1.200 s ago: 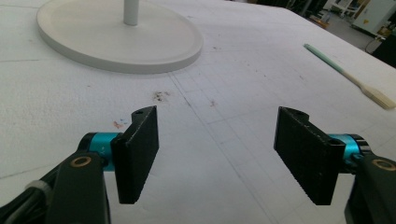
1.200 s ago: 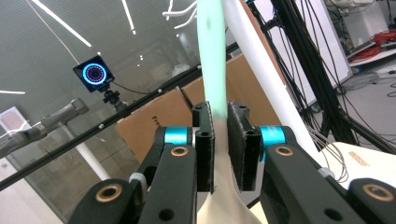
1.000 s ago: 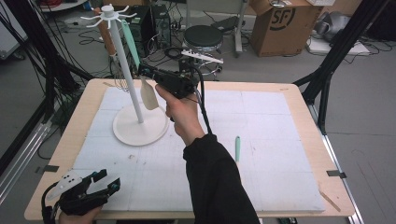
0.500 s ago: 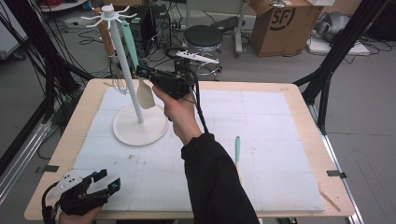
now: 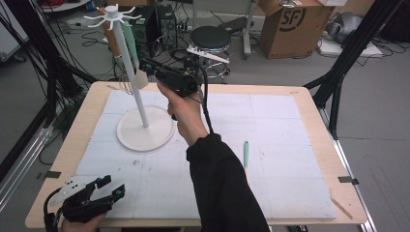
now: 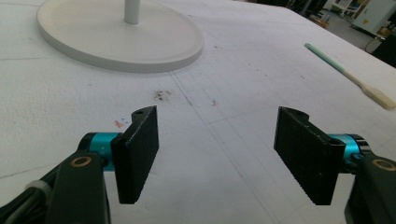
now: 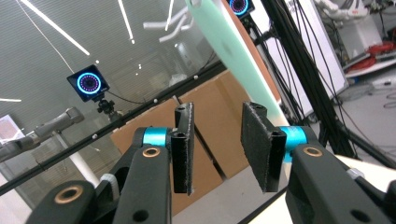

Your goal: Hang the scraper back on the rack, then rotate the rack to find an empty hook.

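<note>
Fingers of the right gripper have just been opening and stand apart with nothing clamped; the mint spatula hangs freed at its twelve o'clock on the white rack. A second spatula lies at three o'clock of the rack's base. It is judged light, stiff and smooth, best gripped mid-handle. The left gripper is held parted, empty, low.

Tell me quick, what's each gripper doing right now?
Left gripper: open, empty, low over the table.
Right gripper: jaws just opened, empty, beside the hanging spatula.
</note>
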Available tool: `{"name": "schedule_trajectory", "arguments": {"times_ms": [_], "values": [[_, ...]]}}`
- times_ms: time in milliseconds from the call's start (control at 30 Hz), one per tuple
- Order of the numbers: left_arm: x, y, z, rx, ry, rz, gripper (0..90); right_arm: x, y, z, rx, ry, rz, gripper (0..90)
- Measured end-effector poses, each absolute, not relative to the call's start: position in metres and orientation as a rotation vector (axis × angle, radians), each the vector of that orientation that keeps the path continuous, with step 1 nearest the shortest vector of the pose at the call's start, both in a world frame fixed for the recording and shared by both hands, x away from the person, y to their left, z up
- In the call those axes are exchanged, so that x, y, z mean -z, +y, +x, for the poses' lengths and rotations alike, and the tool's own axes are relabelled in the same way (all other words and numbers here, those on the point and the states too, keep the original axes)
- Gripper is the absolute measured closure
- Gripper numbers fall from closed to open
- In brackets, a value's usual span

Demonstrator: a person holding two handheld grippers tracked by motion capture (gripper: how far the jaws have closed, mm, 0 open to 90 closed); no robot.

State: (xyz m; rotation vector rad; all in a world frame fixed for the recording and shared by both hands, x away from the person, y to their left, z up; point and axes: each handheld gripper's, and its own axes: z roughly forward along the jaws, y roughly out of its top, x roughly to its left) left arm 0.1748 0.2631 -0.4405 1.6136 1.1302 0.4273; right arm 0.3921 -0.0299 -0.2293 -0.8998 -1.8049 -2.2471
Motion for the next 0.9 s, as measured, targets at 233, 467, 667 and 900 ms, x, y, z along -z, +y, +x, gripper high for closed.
{"name": "schedule_trajectory", "arguments": {"times_ms": [233, 467, 667, 900], "values": [[0.441, 0.264, 0.177, -0.417, 1.135, 1.610, 31.4, 0.214, -0.026, 0.397, 2.290, -1.811, -0.884, 64.2], [0.443, 0.266, 0.176, -0.419, 1.150, 1.605, 31.3, 0.192, -0.023, 0.409, 2.366, -1.782, -0.869, 70.0], [0.443, 0.271, 0.178, -0.408, 1.162, 1.589, 31.3, 0.170, -0.017, 0.418, 2.434, -1.767, -0.876, 89.3], [0.443, 0.271, 0.178, -0.398, 1.152, 1.579, 31.3, 0.166, -0.009, 0.423, 2.391, -1.782, -0.888, 89.7]]}}
